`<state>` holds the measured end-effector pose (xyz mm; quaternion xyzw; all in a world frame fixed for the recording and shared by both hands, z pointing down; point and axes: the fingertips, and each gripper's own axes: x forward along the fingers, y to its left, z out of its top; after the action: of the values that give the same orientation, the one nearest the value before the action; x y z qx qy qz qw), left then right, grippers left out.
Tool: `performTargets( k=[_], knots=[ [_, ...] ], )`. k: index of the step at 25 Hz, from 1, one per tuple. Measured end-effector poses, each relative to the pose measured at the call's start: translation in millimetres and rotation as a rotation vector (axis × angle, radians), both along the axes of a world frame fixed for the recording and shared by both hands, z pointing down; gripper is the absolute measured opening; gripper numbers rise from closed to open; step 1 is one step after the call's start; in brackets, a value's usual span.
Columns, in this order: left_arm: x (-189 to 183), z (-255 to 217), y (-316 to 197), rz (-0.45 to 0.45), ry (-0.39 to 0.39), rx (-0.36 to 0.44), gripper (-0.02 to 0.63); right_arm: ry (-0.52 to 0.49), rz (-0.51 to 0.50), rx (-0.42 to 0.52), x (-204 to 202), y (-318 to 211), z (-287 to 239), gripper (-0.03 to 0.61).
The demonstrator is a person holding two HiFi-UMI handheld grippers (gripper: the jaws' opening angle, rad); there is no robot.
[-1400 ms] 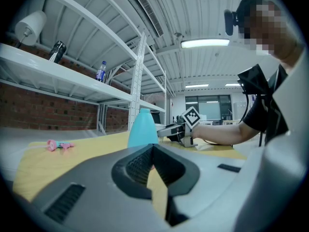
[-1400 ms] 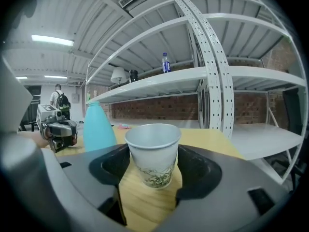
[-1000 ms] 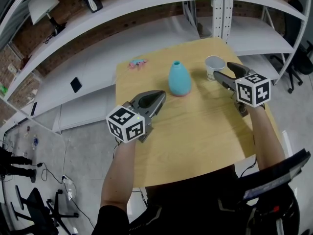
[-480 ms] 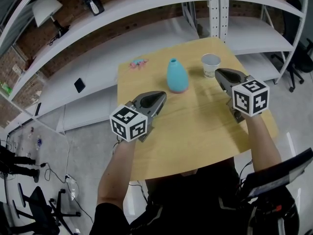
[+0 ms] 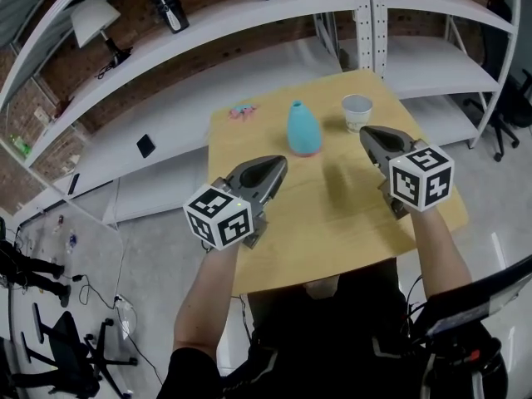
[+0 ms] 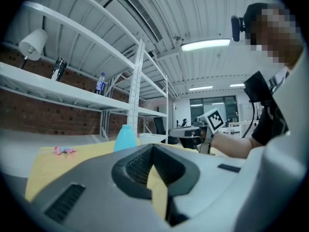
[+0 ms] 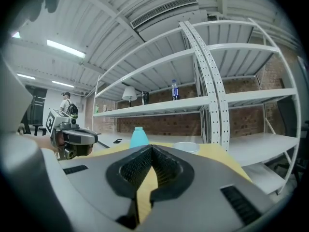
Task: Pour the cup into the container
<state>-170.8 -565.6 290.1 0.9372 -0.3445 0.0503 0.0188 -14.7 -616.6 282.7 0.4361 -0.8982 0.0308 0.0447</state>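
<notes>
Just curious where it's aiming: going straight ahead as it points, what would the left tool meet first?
Probably the white cup, which shows just past the tips of the left tool in the left gripper view. The blue vase stands slightly left of that line; depth is unclear.

The head camera looked steeply down from above onto the wooden table (image 5: pixel 332 223), with the left gripper (image 5: pixel 280 162) and right gripper (image 5: pixel 366 134) near mid-frame. Each gripper camera sat close behind its own jaws, facing almost level across the tabletop toward the shelves (image 5: pixel 249 11). All three views shared the blue container (image 5: pixel 304 129) and white cup (image 5: pixel 357 111).
</notes>
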Motion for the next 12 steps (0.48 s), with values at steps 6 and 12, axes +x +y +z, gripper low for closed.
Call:
performTargets(
  k=[6, 12],
  knots=[
    [17.7, -10.5, 41.3, -0.002, -0.021, 0.042, 0.000, 0.020, -0.012, 0.043, 4.2, 38.5, -13.7, 0.002],
    [49.4, -8.9, 120.2, -0.028, -0.012, 0.050, 0.000, -0.003, -0.043, 0.032, 25.9, 121.1, -3.3, 0.002]
  ],
)
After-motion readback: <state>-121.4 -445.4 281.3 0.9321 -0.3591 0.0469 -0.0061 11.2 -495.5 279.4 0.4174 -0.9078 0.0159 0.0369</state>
